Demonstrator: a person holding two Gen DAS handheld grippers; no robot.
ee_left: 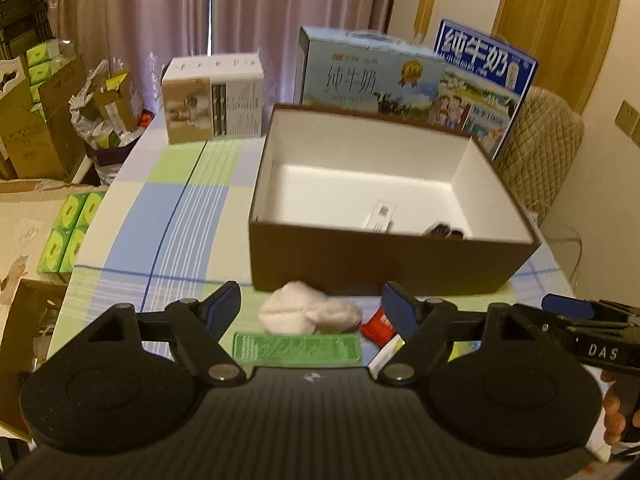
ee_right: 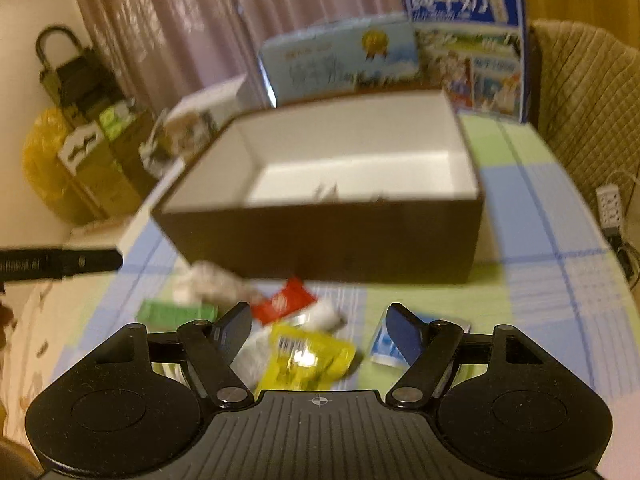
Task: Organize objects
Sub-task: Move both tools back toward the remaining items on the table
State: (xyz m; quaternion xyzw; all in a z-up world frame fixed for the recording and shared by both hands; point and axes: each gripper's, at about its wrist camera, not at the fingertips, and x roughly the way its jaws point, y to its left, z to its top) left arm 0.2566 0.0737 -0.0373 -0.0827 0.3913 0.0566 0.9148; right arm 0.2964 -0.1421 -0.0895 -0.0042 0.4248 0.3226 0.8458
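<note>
A brown box (ee_left: 392, 264) with a white inside stands open on the checked tablecloth; a white strip (ee_left: 380, 218) and a dark item (ee_left: 442, 231) lie in it. In front of it lie a crumpled white cloth (ee_left: 308, 312), a flat green pack (ee_left: 296, 348) and a red packet (ee_left: 378, 326). My left gripper (ee_left: 312, 296) hovers open over the cloth, nothing between its fingers. My right gripper (ee_right: 320, 316) is open above a yellow packet (ee_right: 308, 360), with a blue-and-white sachet (ee_right: 380, 350) by its right finger. The red packet (ee_right: 284, 300) and the box (ee_right: 320, 248) lie beyond it.
Two milk cartons (ee_left: 372, 72) (ee_left: 484, 80) and a white-and-tan box (ee_left: 214, 98) stand behind the brown box. A quilted chair (ee_left: 548, 148) is at the far right. Cardboard boxes and green tissue packs (ee_left: 70, 232) crowd the floor past the table's left edge.
</note>
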